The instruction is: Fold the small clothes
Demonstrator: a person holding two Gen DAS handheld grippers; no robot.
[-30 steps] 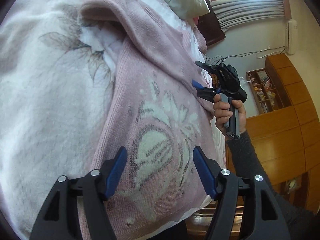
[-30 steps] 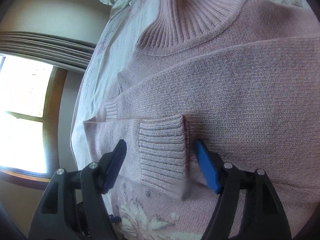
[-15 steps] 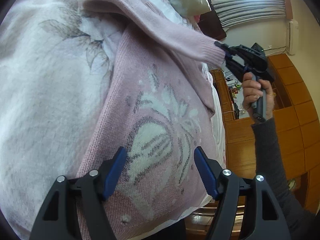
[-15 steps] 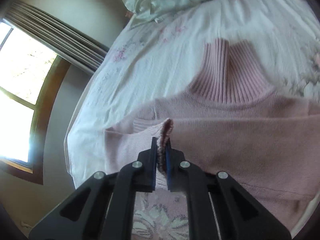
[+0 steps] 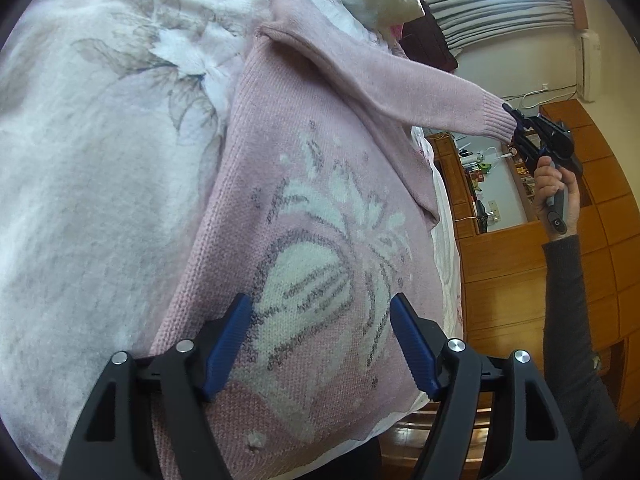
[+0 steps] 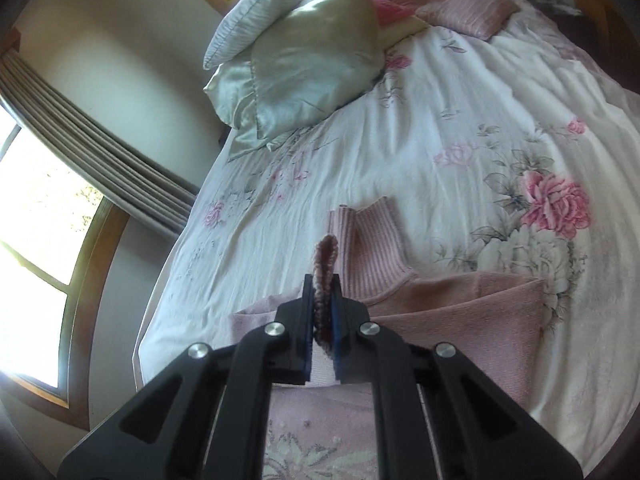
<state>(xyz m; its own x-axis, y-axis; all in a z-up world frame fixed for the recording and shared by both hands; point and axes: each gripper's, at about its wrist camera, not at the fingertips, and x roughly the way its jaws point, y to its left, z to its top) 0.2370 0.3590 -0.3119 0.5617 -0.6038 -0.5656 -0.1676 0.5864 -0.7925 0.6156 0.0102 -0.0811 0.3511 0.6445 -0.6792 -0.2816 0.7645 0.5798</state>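
Right gripper [image 6: 322, 312] pinches the sleeve cuff [image 6: 325, 272] (stretched taut toward 3 o'clock); it could slip free. Left gripper [image 5: 320, 344] hovers open over the sweater [image 5: 320, 220].

Daylight enters through the windows [image 6: 32, 216], which are blown out to white. The bedspread [image 6: 460, 128] is evenly lit, with soft shadows beneath the pillows [image 6: 312, 56]. Both fisheye views bend strongly and darken at the corners. The far shelves [image 5: 486, 172] appear soft, possibly out of focus.
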